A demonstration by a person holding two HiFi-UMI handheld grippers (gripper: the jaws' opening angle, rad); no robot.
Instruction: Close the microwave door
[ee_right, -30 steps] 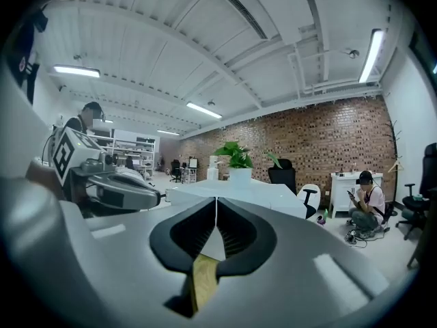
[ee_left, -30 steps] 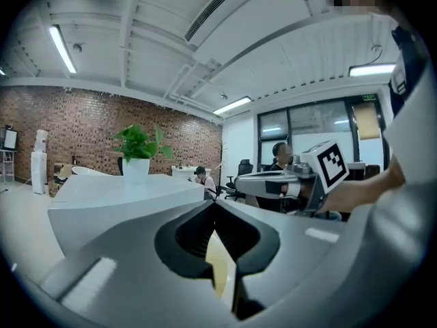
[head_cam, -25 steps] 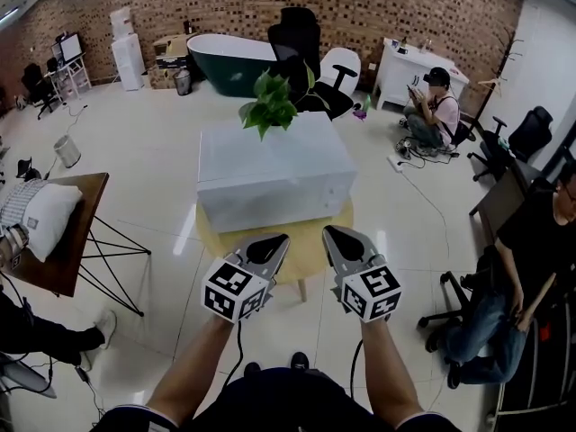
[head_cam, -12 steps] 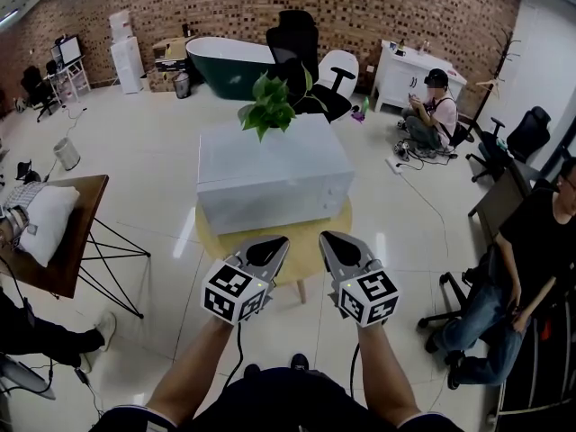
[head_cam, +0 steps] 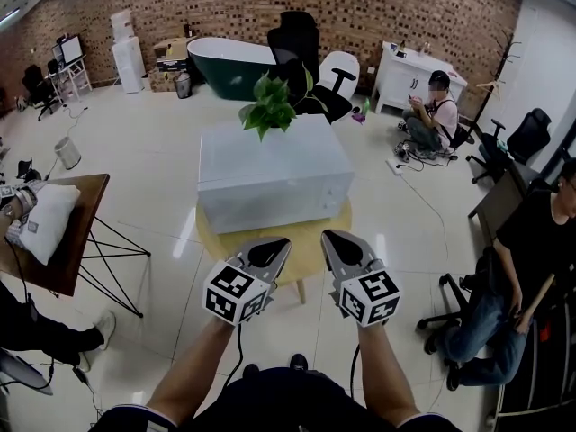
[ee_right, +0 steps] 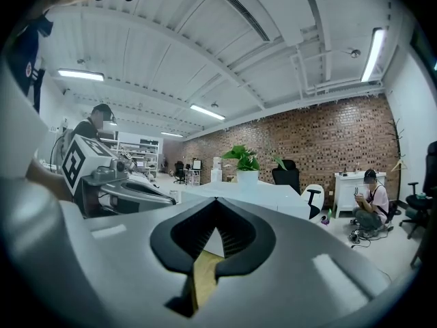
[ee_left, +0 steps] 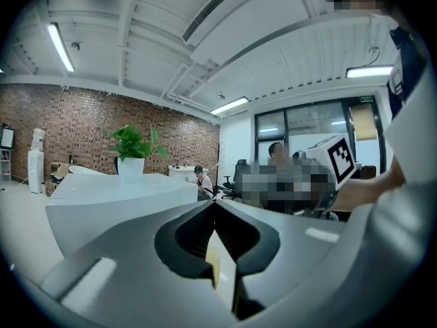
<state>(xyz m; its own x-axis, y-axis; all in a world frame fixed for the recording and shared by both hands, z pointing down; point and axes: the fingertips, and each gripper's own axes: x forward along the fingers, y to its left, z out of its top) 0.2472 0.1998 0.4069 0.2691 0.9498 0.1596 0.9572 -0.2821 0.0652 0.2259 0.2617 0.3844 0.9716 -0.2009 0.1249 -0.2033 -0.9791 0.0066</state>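
- Nearest me, my left gripper (head_cam: 273,244) and right gripper (head_cam: 331,238) hang side by side above the near edge of the round wooden table (head_cam: 308,241). Both have their jaws clenched tip to tip on nothing.
- The white microwave (head_cam: 270,169) fills the table's middle, its front looking flush, with a potted plant (head_cam: 270,104) at its back edge.
- Beyond lie the pale tiled floor (head_cam: 153,160), a black office chair (head_cam: 295,39) and a brick wall (head_cam: 369,7).

Microwave (head_cam: 270,169) fills round table (head_cam: 307,239) ahead; potted plant (head_cam: 268,106) on top; open floor (head_cam: 153,178) both sides.
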